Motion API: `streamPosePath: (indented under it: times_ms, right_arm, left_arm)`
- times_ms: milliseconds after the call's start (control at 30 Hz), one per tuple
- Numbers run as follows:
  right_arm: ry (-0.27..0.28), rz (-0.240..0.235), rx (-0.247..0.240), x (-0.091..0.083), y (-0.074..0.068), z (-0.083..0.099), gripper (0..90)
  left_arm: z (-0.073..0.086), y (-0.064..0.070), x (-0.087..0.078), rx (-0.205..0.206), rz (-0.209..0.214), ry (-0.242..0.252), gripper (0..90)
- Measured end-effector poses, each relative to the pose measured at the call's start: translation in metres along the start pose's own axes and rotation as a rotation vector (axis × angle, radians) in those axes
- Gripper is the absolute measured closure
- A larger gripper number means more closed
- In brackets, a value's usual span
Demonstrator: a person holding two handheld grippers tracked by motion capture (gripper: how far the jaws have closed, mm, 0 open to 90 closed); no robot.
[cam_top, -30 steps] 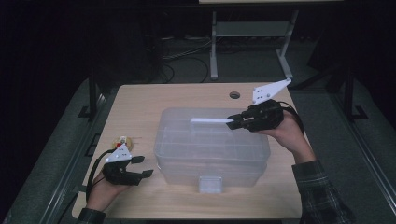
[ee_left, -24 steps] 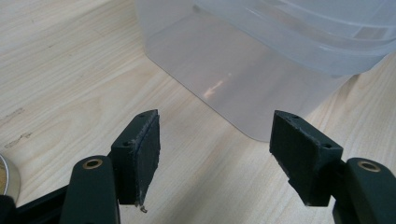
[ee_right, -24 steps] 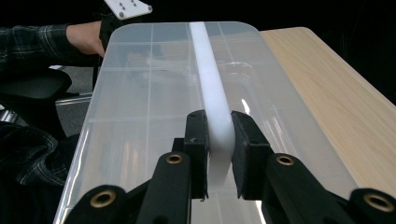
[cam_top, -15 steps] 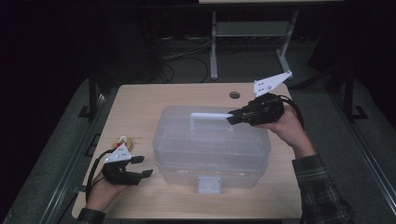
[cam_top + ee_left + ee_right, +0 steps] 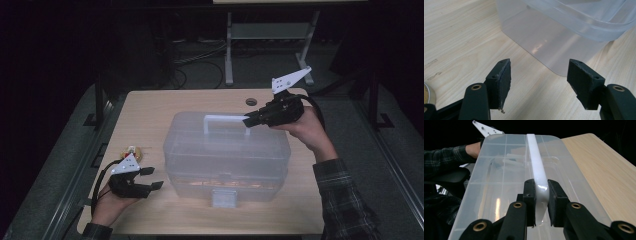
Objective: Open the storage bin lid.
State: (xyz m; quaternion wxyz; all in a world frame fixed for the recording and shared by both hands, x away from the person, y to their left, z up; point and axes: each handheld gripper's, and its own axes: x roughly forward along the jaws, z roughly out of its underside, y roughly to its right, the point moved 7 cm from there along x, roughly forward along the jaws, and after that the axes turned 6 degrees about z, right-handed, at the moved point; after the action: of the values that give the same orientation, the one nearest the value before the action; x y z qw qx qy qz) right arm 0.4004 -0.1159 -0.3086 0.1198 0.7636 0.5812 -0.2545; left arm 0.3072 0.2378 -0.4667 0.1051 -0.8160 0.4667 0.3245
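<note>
On top of the box (image 5: 227, 150), your right gripper (image 5: 248, 120) clamps the handle (image 5: 537, 173); your left gripper (image 5: 154, 178) rests open beside it.

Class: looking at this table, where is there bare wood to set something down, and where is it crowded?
Free: the strip of table behind the box, up to the round hole, and the wood right of the box. Crowded: the front-left corner, where the left gripper and a small round tin sit.
</note>
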Motion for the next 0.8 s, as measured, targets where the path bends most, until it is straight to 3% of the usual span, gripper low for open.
streamPosePath:
  times_ms: [800]
  right_arm:
    - [0.008, -0.059, 0.110, -0.001, 0.027, -0.011, 77.5]
  left_arm:
    - [-0.003, 0.003, -0.005, 0.008, 0.036, 0.026, 46.8]
